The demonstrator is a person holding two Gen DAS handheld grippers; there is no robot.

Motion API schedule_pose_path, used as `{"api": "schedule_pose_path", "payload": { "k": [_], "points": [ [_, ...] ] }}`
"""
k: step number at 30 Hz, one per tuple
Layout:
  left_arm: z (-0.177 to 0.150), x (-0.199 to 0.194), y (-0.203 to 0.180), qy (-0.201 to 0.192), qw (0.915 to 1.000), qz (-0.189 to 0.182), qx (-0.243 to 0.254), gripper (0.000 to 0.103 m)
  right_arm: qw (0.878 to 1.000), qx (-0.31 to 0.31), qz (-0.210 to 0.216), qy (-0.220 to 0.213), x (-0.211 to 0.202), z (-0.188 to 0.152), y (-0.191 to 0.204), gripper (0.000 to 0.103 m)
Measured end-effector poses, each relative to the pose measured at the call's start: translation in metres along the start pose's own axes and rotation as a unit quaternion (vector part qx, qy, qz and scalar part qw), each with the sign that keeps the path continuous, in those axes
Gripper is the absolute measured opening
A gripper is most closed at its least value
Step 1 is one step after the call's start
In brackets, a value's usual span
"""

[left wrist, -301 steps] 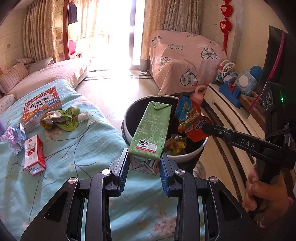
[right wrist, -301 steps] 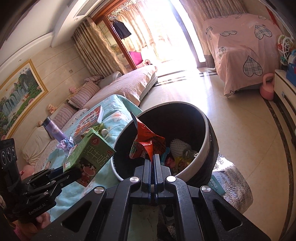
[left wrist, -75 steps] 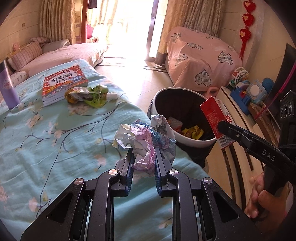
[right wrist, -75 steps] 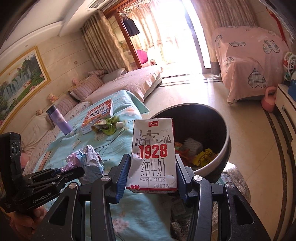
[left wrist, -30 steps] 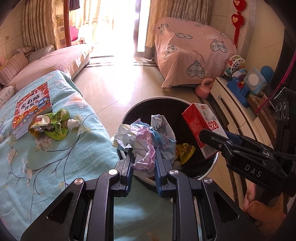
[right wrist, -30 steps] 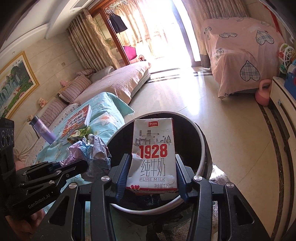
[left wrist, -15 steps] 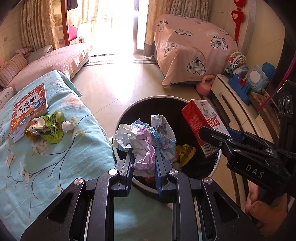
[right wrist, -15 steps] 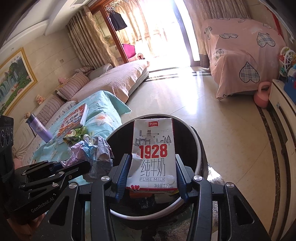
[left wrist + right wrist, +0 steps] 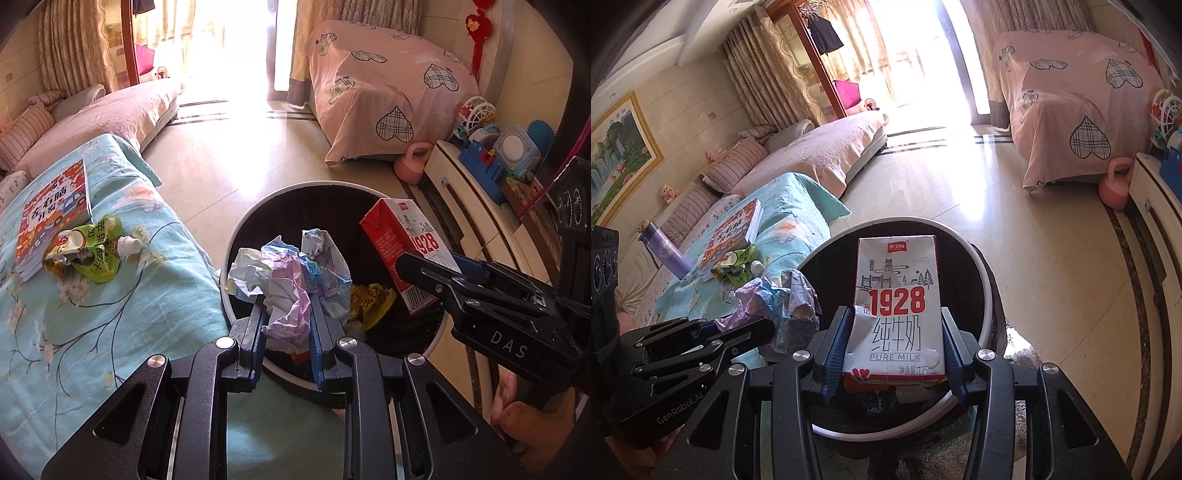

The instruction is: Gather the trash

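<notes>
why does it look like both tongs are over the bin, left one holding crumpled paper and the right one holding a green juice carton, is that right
Nearly. The right tongs hold a white and red 1928 milk carton, not a green juice carton; the right wrist view shows it plainly. The rest stands: the left tongs grip crumpled paper, both over the bin.

Milk carton [image 9: 899,314] hides most trash bin [image 9: 982,280] contents.

Bed [image 9: 110,295] under teal floral sheet carried book [image 9: 55,210], green pouch [image 9: 92,251] touching it, purple bottle [image 9: 665,254]; bin [image 9: 243,225] stood on floor [image 9: 221,162].
</notes>
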State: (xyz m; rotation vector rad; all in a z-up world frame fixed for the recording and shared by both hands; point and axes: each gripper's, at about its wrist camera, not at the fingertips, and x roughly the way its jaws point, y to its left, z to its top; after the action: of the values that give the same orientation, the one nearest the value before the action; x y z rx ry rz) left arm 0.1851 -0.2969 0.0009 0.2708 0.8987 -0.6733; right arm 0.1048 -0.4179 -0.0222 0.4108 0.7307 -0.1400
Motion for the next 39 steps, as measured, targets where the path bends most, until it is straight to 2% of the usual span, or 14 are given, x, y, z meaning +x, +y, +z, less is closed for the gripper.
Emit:
{"api": "schedule_pose_path", "payload": {
  "k": [8,10,11,12,19,24,27,29,33,39],
  "points": [
    [0.001,0.003,-0.001,0.004,1.0000,0.006,0.000,0.021,1.000,0.002,-0.002,0.007,0.003,0.003,-0.004,0.047],
    [0.001,0.003,0.000,0.008,0.9999,0.006,-0.004,0.035,1.000,0.003,0.003,0.011,0.004,0.003,-0.006,0.049],
    [0.001,0.003,0.000,0.009,0.9999,0.004,-0.008,0.049,1.000,0.004,0.006,0.012,0.005,0.003,-0.006,0.050],
    [0.000,0.001,0.001,0.007,0.9999,0.004,-0.011,0.057,1.000,0.005,0.007,0.012,0.004,0.003,-0.007,0.050],
    [-0.009,-0.020,0.010,-0.014,0.9996,0.008,-0.025,0.059,1.000,0.018,0.012,0.001,-0.010,0.000,-0.006,0.061],
    [-0.029,-0.044,0.024,-0.036,0.9980,0.010,-0.050,0.068,0.999,0.016,0.030,-0.019,-0.030,-0.007,0.006,0.088],
    [-0.045,-0.062,0.032,-0.056,0.9963,0.021,-0.062,0.075,0.999,0.018,0.039,-0.031,-0.043,-0.015,0.015,0.098],
    [-0.060,-0.073,0.040,-0.067,0.9947,0.027,-0.073,0.078,0.998,0.021,0.045,-0.040,-0.052,-0.023,0.021,0.101],
    [-0.097,-0.094,0.059,-0.080,0.9907,0.032,-0.105,0.079,0.997,0.020,0.055,-0.053,-0.067,-0.047,0.037,0.102],
    [-0.142,-0.132,0.084,-0.102,0.9839,0.049,-0.138,0.079,0.995,-0.015,0.074,-0.065,-0.086,-0.072,0.071,0.102]
  ]
}}
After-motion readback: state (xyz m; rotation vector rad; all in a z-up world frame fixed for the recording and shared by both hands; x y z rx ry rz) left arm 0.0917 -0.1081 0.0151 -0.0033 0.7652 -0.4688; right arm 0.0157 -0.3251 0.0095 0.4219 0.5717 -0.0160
